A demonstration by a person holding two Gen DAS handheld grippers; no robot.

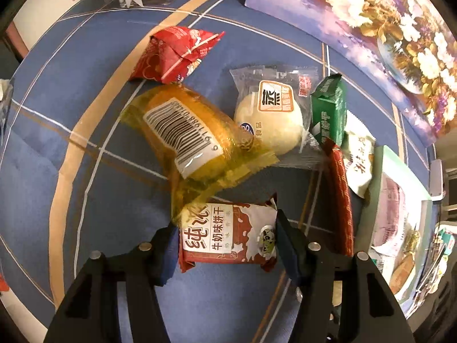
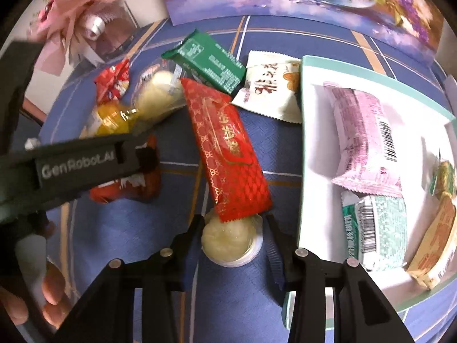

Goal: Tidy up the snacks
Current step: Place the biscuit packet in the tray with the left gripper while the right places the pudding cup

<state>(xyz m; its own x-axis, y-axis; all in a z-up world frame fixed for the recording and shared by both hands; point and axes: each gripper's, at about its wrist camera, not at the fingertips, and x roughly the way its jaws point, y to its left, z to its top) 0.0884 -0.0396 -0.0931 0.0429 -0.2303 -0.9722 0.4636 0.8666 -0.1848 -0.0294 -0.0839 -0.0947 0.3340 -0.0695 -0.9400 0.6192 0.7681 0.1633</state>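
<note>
My left gripper (image 1: 225,228) is open with its fingers on either side of a brown-and-white milk biscuit packet (image 1: 228,235) lying on the blue tablecloth. The left gripper also shows in the right wrist view (image 2: 145,157), over that same packet (image 2: 125,188). My right gripper (image 2: 232,224) is open around a pale round jelly cup (image 2: 228,238), whose far edge lies under a long red packet (image 2: 225,148). A white tray with a green rim (image 2: 307,148) at the right holds a pink packet (image 2: 362,140), a mint-green packet (image 2: 377,228) and more.
Loose snacks lie in a cluster: a yellow-wrapped cake (image 1: 194,134), a steamed bun in clear wrap (image 1: 271,114), a green packet (image 1: 328,108), a small red packet (image 1: 171,54), a white packet (image 2: 268,88). A floral picture (image 1: 371,28) stands behind. A pink bow gift (image 2: 85,20) sits far left.
</note>
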